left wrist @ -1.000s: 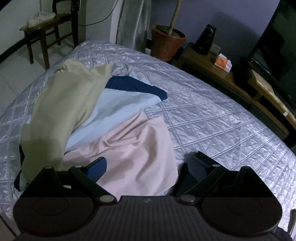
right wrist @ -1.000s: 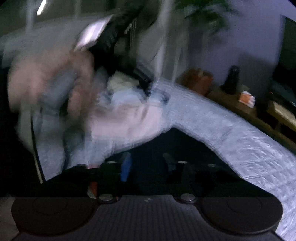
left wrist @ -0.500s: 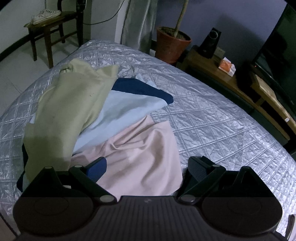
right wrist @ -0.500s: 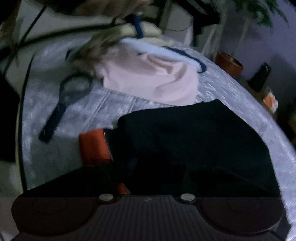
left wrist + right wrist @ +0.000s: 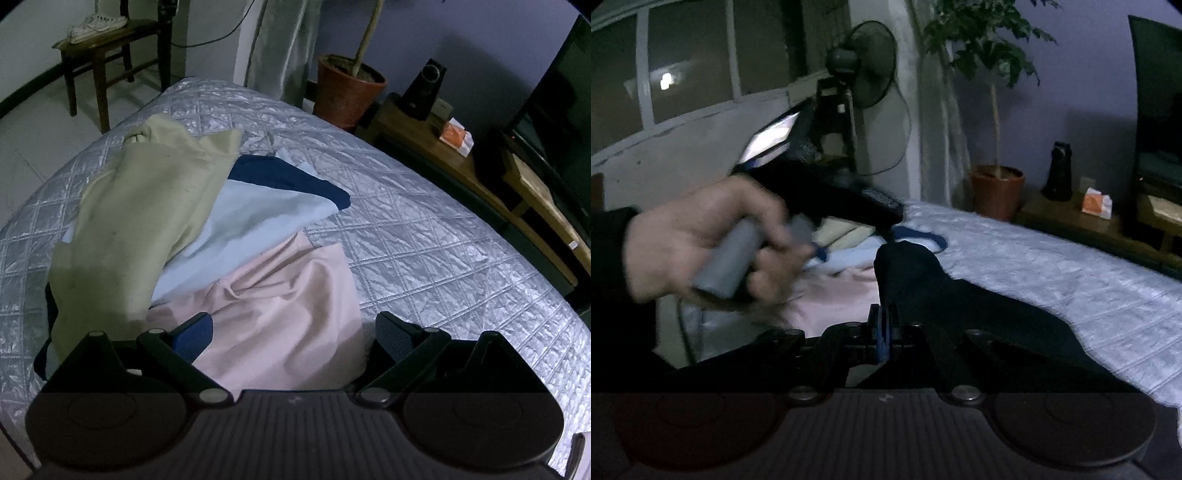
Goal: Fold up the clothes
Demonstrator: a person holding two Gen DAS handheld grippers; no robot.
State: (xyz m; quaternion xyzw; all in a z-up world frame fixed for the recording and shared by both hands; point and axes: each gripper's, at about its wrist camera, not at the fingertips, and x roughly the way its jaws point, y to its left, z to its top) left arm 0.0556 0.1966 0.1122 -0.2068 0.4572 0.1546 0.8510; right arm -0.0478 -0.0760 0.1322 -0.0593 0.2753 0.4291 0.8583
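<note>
While the left gripper (image 5: 291, 332) gapes, clothes (image 5: 192, 236) litter a quilted bed (image 5: 424, 236); right gripper (image 5: 882, 332) pinches black cloth (image 5: 960, 306).

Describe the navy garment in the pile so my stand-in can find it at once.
On the quilted silver bedspread lies a heap of clothes. The navy blue garment peeks out at the heap's far edge, beneath the pale blue cloth and beside the olive-yellow top. It is the darkest piece showing there, only a narrow band with one pointed corner.
</note>
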